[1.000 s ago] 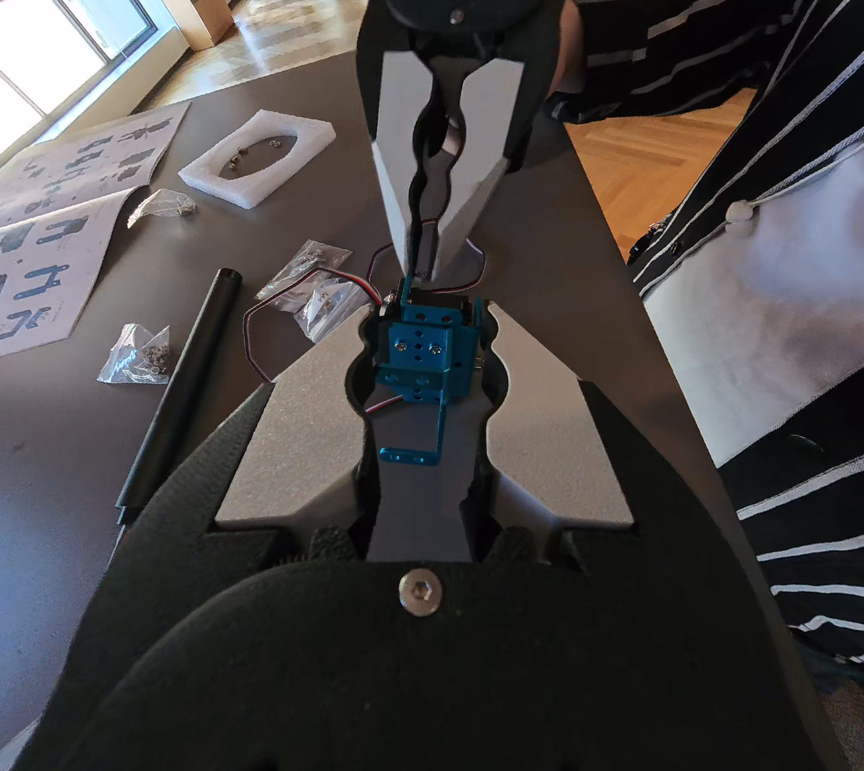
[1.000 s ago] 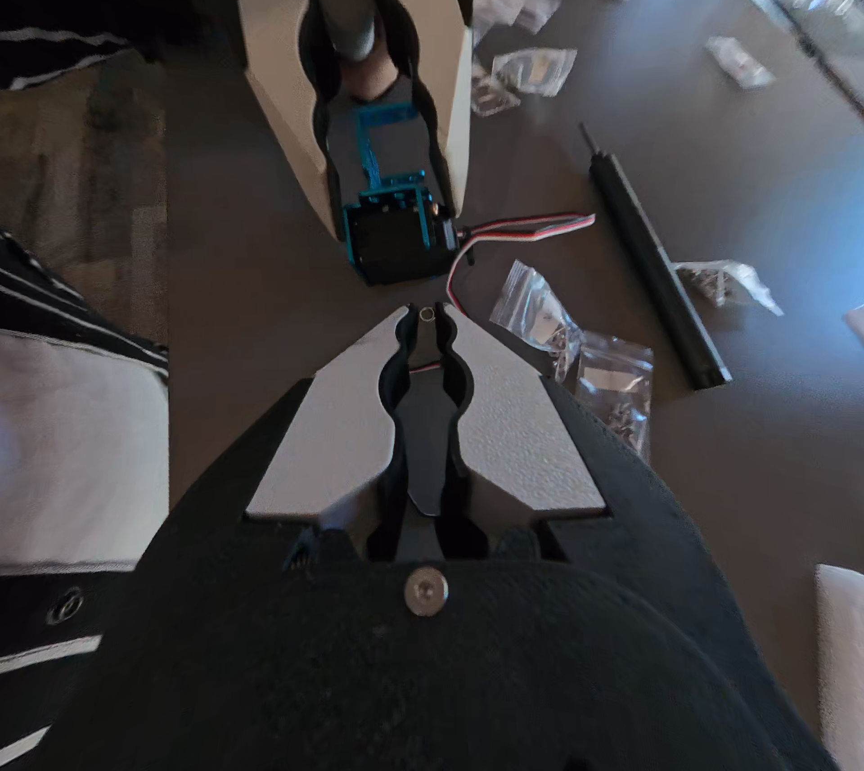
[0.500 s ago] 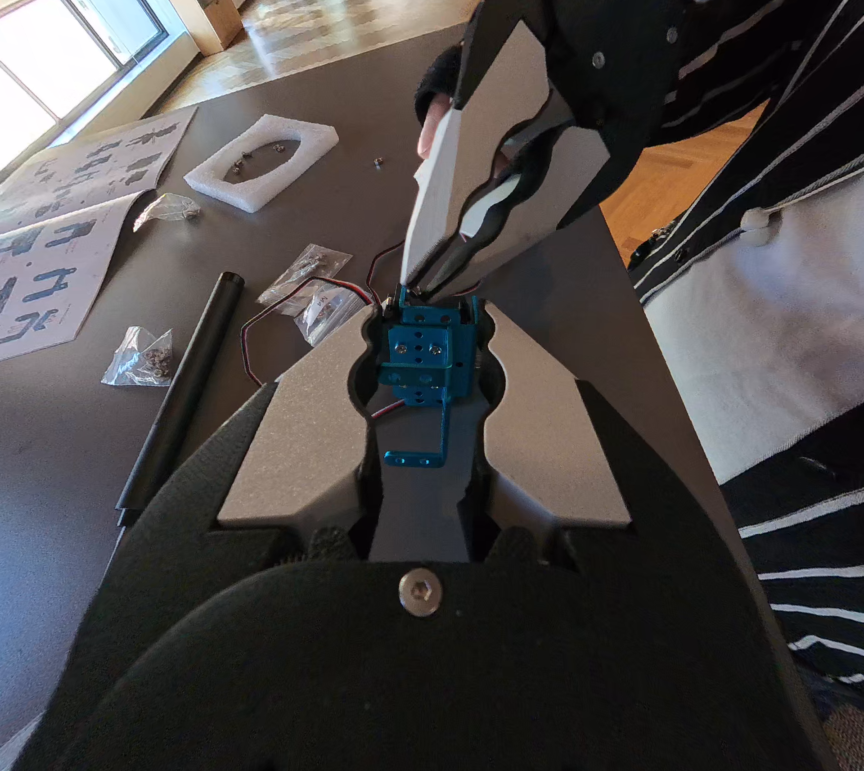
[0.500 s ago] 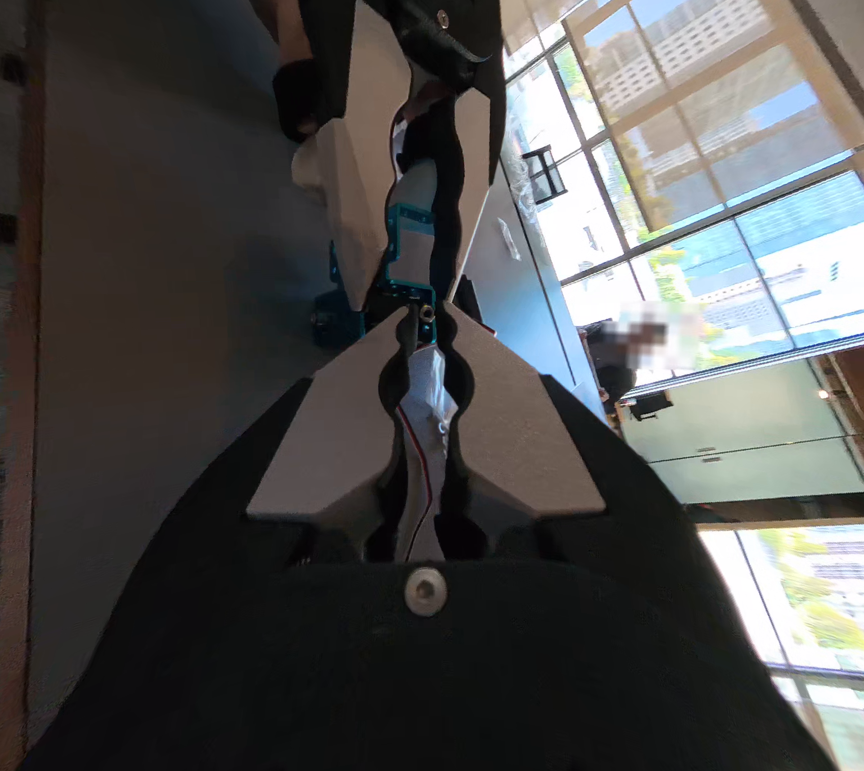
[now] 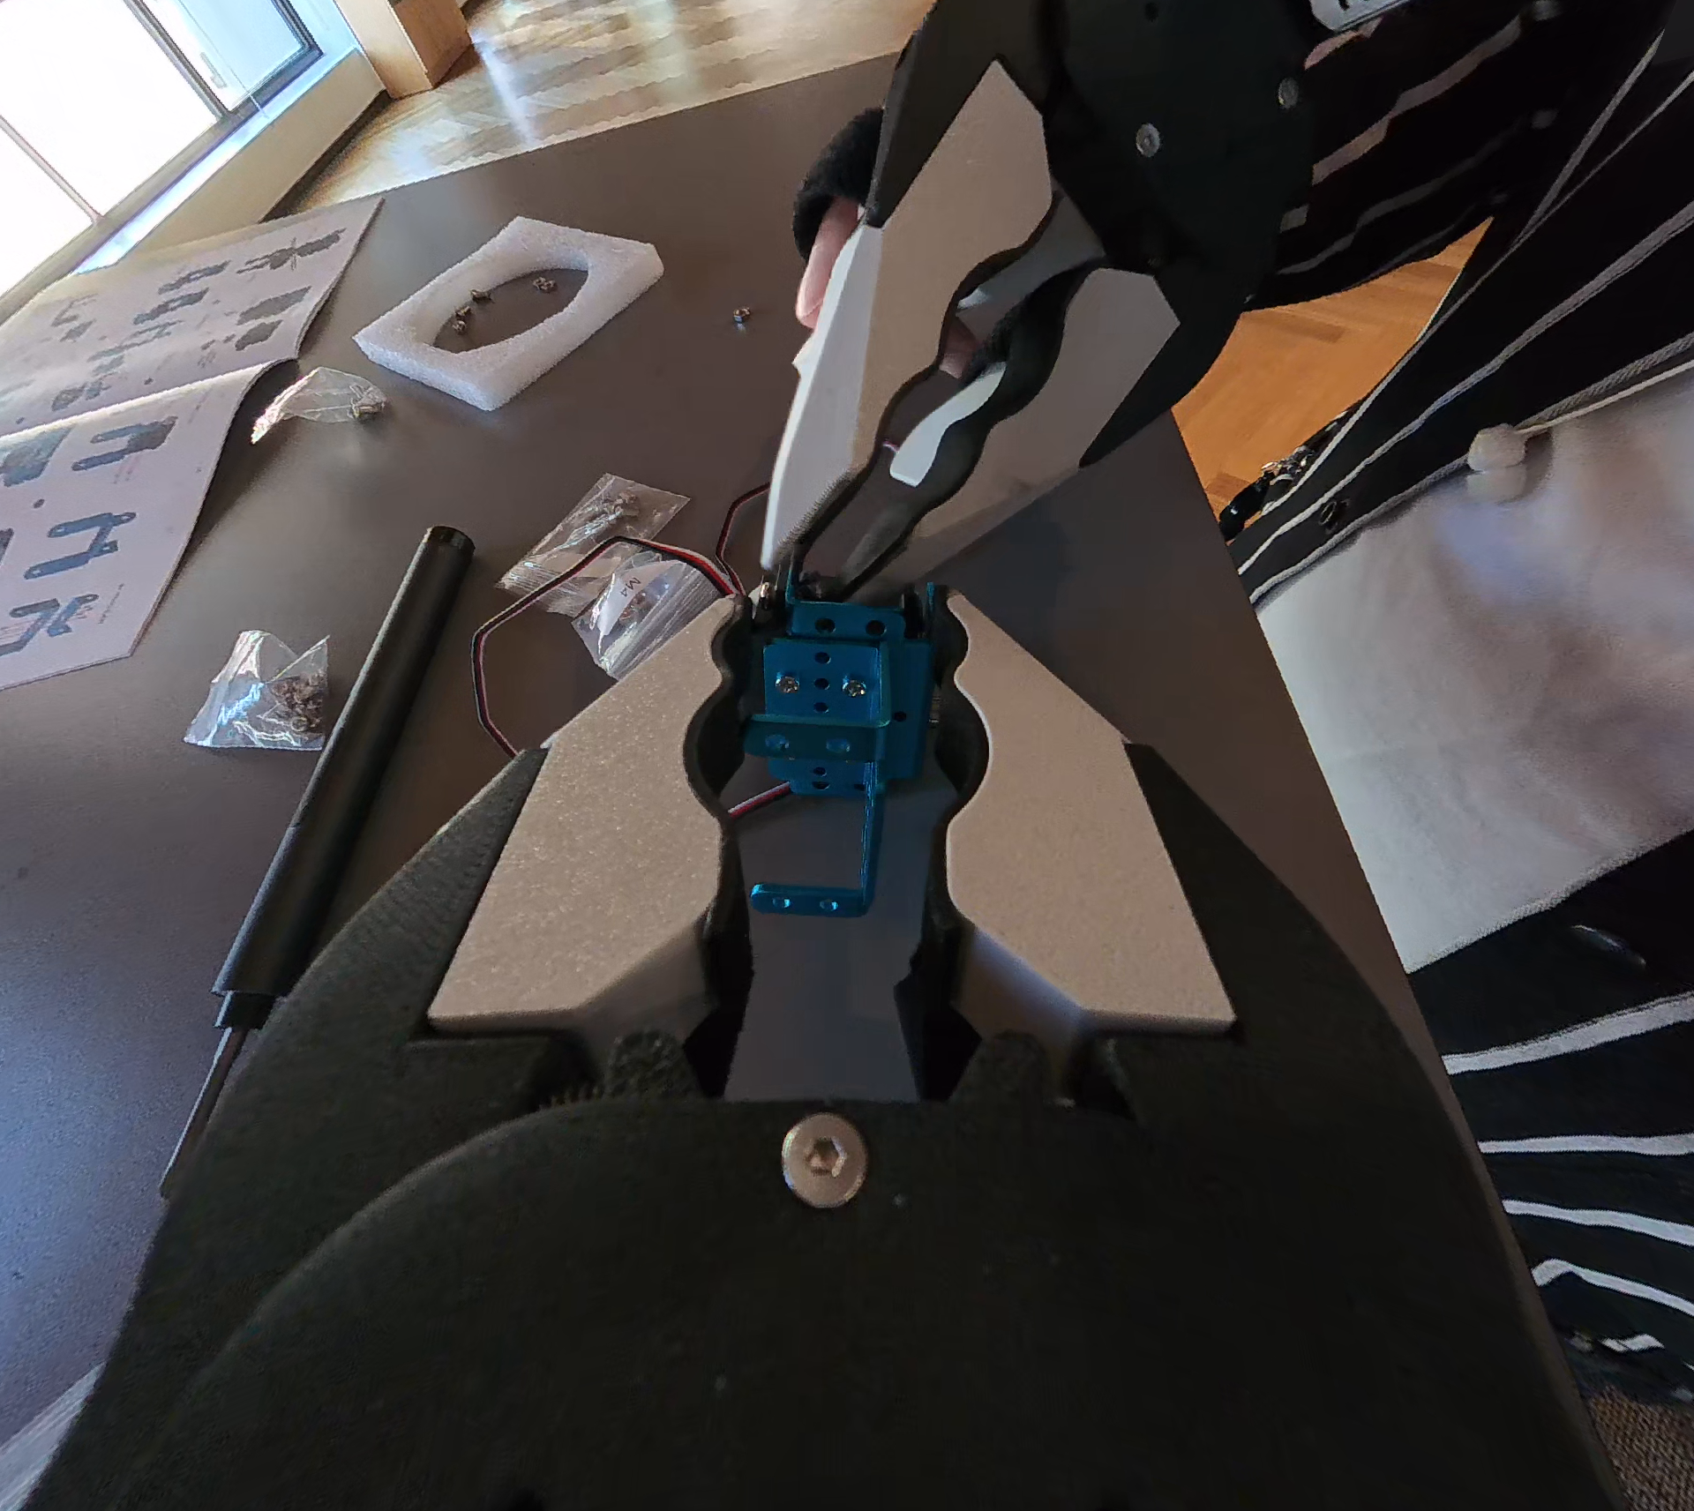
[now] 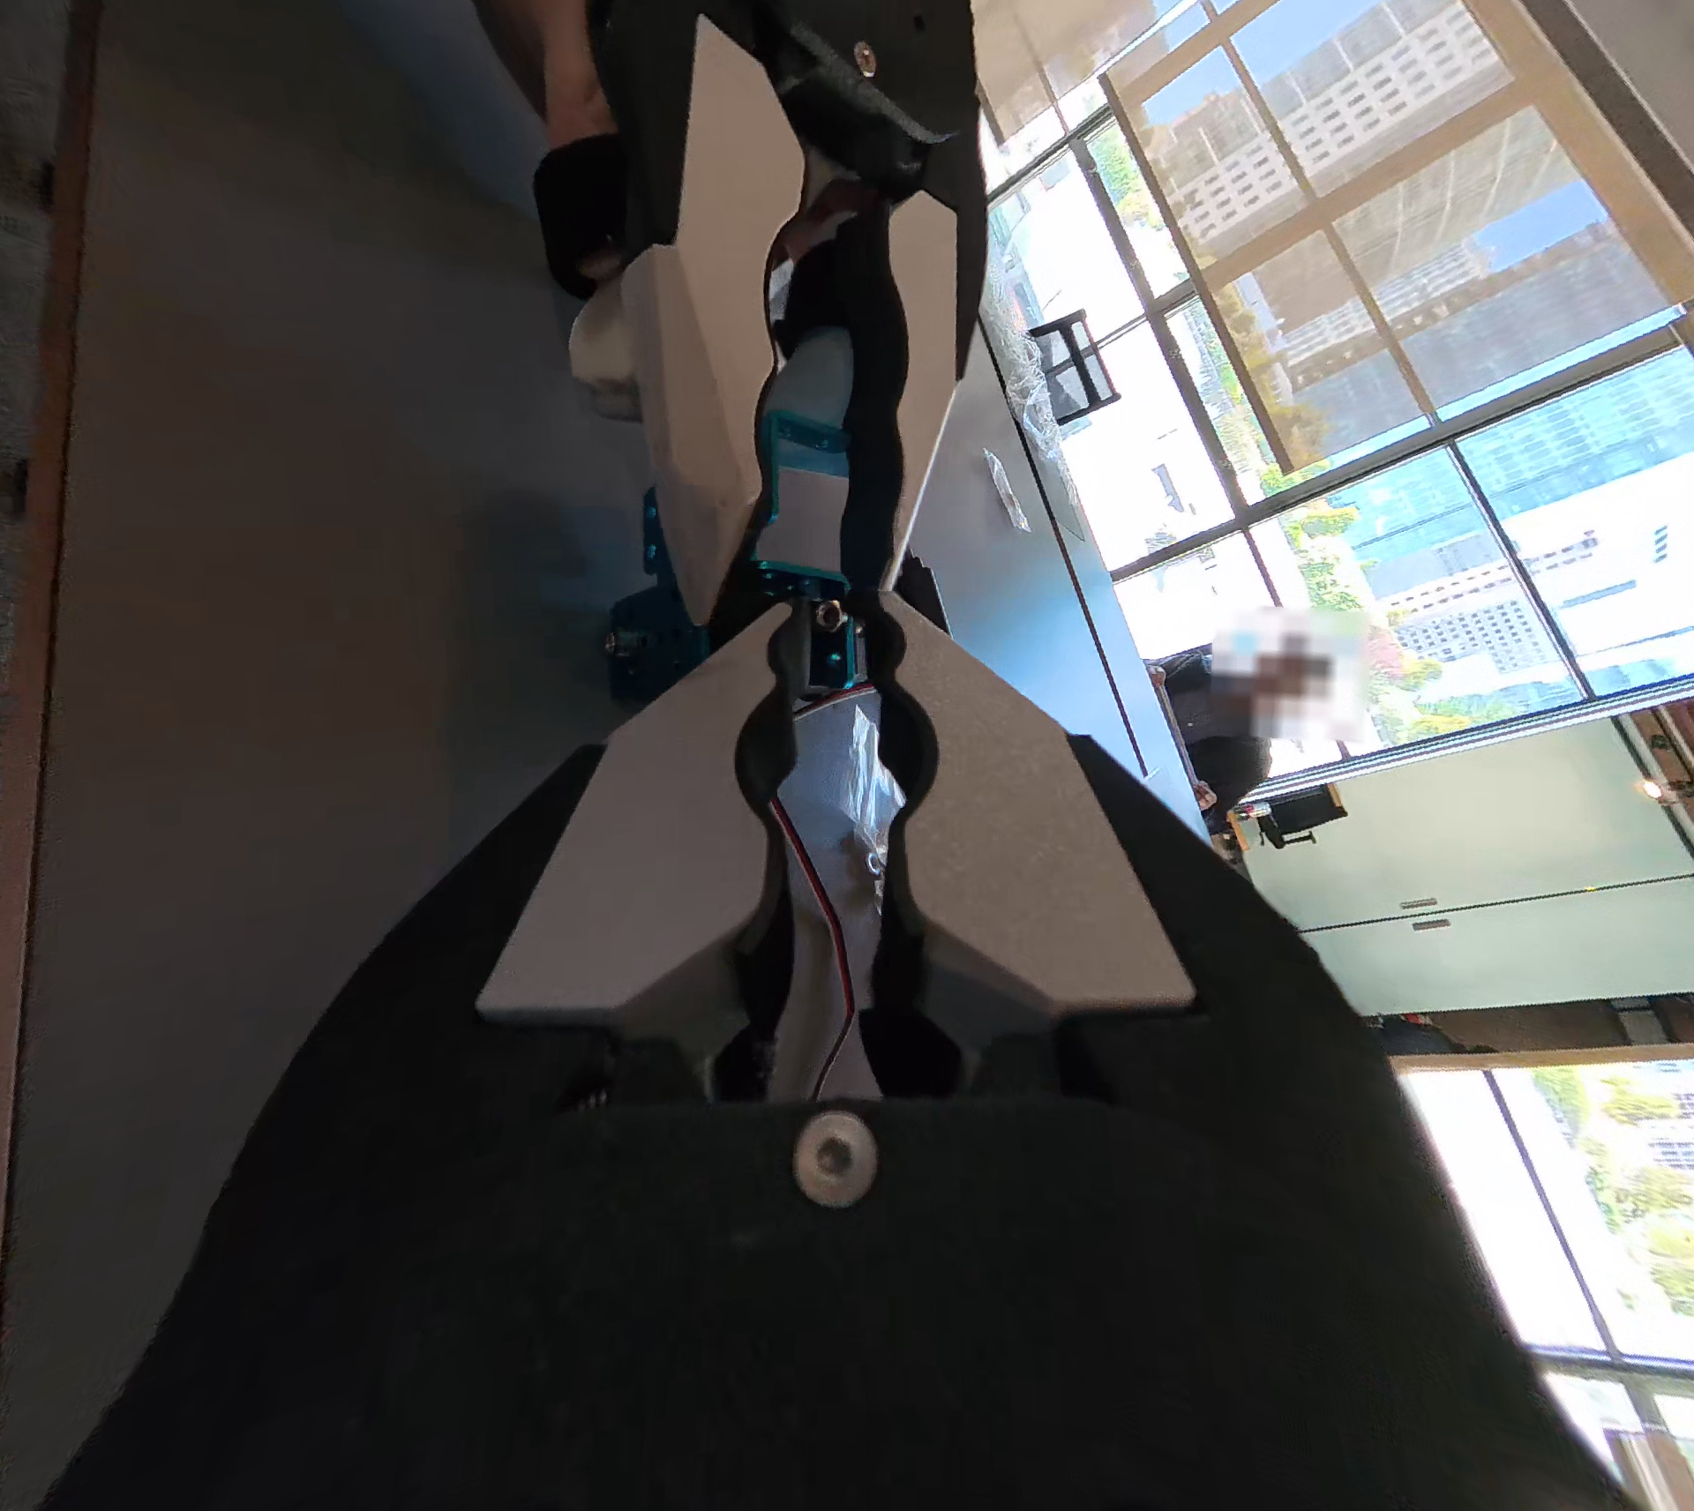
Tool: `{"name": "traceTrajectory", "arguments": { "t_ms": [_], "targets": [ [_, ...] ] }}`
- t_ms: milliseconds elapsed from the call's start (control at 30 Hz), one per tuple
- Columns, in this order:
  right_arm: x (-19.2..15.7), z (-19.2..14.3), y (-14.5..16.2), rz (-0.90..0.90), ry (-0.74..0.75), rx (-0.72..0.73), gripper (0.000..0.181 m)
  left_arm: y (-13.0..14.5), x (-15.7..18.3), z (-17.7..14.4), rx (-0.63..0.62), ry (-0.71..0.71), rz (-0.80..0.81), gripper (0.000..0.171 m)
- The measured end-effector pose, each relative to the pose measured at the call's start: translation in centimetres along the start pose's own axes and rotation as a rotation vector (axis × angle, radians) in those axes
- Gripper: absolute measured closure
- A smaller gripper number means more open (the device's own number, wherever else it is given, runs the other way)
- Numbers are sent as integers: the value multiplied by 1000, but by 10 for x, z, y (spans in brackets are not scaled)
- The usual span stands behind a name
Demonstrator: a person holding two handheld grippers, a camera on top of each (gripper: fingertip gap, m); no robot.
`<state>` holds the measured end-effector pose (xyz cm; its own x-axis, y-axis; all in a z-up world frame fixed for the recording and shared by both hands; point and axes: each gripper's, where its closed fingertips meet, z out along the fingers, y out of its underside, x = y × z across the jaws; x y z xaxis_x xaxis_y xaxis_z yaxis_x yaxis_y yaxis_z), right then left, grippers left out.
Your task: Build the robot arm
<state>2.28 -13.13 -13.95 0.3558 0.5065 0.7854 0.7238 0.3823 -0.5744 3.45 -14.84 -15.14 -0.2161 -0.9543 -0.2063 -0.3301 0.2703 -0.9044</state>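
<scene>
My left gripper (image 5: 839,624) is shut on a blue metal bracket assembly (image 5: 830,697) with a black servo, held above the dark table (image 5: 642,138). A red, black and white wire (image 5: 587,564) trails from it. My right gripper (image 5: 807,569) comes in from the upper right, tips touching the assembly's top. In the right wrist view, my right gripper (image 6: 830,619) is shut on a small silver screw (image 6: 830,613) pressed against the blue bracket (image 6: 807,496), which the left gripper (image 6: 793,596) holds from the opposite side.
On the table to the left lie a black rod (image 5: 367,734), several clear bags of hardware (image 5: 266,697), a white foam frame (image 5: 509,303) and a printed sheet (image 5: 119,459). The table edge (image 5: 1219,578) runs along the right, beside a person in striped clothing (image 5: 1512,642). My left and right fingertips are right by each other.
My right gripper has rolled onto its side and brought the screw from just short of the assembly up against its top. My left gripper has held the assembly still.
</scene>
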Motion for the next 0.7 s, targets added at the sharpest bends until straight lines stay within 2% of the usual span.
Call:
{"name": "traceTrajectory", "arguments": {
  "t_ms": [333, 467, 500, 567, 600, 700],
  "targets": [
    [3, 2, 4, 175, -98, 25, 169, 0, 0, 0, 0, 1, -3, 134],
    [13, -6, 14, 298, -98, 39, 157, 0, 0, 0, 0, -6, 3, 134],
    [15, -11, 18, 344, -107, 35, 158, 0, 0, 0, 0, -7, 4, 134],
    [17, -24, 29, 415, -131, -3, 172, 0, -1, 0, -1, -9, 4, 134],
    [12, -32, 28, 456, -175, -10, 176, 0, -1, 0, -1, -15, 3, 134],
    [-40, -60, -4, 562, -509, 19, 180, 0, -2, 0, -1, -19, 4, 134]
  ]
}}
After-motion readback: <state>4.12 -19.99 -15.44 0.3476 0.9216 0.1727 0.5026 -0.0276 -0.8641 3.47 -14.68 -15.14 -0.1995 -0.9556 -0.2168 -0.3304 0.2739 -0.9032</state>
